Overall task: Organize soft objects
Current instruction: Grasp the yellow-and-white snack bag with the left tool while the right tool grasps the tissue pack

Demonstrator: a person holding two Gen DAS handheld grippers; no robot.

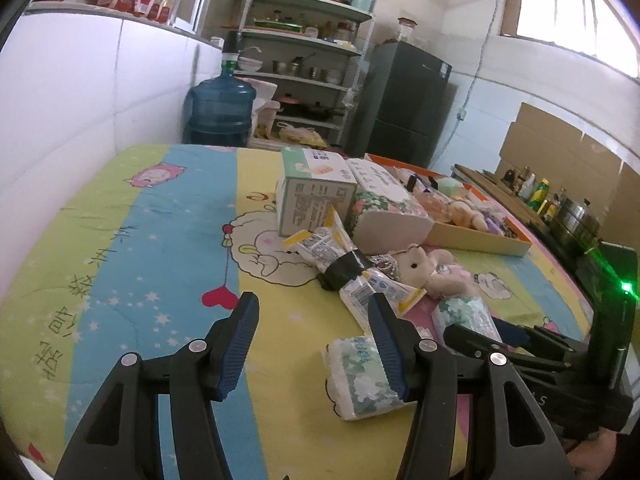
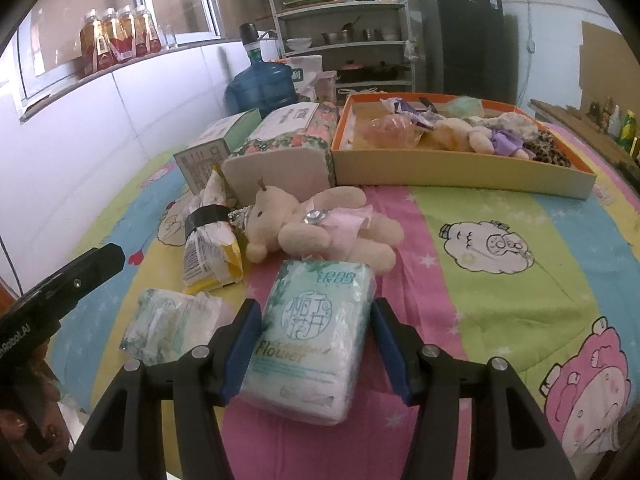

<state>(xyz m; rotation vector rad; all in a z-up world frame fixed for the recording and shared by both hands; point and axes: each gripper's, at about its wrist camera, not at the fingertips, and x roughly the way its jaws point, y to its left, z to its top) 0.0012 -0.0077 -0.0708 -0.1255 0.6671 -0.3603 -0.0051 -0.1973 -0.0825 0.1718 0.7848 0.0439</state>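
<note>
right gripper [image 2: 312, 340] sits low over the quilt [image 2: 500, 320] with its blue fingers spread to either side of a tissue pack [image 2: 310, 336]; a small gap shows at the right finger, and the left one is close enough that i cannot tell whether it touches, so the pack looks framed rather than clamped. left gripper [image 1: 314, 340] hangs open and empty over the quilt's yellow stripe, with a second, crumpled tissue pack [image 1: 360, 376] lying just beside its right finger. by my reading the step in hand is the pickup of the near tissue pack, and the next move calls for closing gently on its sides, since the soft wrapper will give and could slip or bulge out, then lifting it clear of the teddy bear [image 2: 316, 228] that lies touching its far edge. far right on the quilt stands a shallow cardboard tray [image 2: 460, 172] with an orange rim, which seems the likely place for sorted things: it holds a plush toy in a purple dress, a pinkish clear item, a pale green soft lump, a leopard-print piece and some wrappers. left of the tray, a flowered tissue box [image 2: 288, 148] and a green carton [image 2: 216, 144] stand side by side, and a snack bundle [image 2: 212, 240] bound with black tape lies beside the bear's head. much still lies loose, so the sorting looks only partly done.
</note>
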